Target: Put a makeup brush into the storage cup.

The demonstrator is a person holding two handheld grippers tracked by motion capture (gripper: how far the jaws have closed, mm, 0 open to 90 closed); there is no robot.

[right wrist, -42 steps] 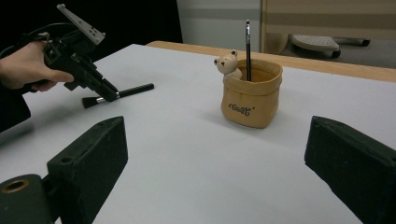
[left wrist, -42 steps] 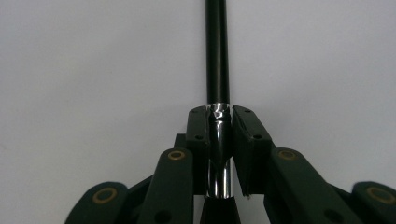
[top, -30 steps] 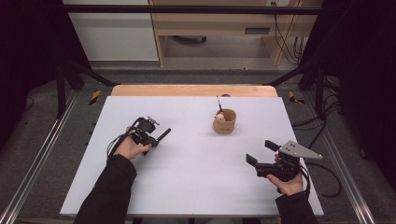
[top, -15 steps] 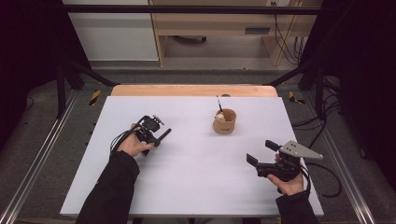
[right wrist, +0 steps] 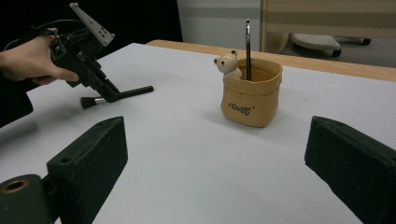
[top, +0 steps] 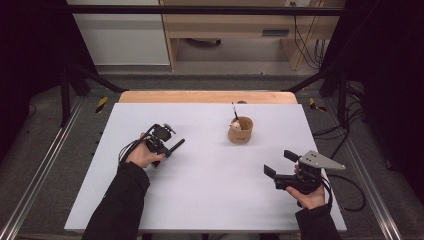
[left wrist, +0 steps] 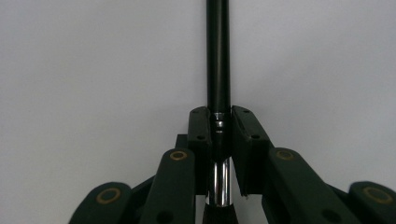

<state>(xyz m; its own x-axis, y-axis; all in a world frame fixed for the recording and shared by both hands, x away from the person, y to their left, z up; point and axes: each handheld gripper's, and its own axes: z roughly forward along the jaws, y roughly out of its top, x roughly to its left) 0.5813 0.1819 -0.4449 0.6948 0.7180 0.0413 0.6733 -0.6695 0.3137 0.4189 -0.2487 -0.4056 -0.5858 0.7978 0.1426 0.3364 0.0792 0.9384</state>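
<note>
We've got left gripper (top: pixel 169 149) clenched on brush (left wrist: pixel 218 60), jaws just finished closing, pads at ferrule, handle poking past fingertips so it can drop handle-first into pot (top: pixel 240 130). Right gripper (top: pixel 280 170) released, waiting near pot.

Grey floor (top: pixel 240 80), wooden desk (top: pixel 225 22) and white cabinet (top: pixel 120 37) beyond the surface's far edge; dark sides.

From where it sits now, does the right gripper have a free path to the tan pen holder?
Probably yes. The right gripper stands open, aimed toward the tan pen holder, with bare white table between them. The left gripper, shut on the brush, sits well off to the side.
</note>
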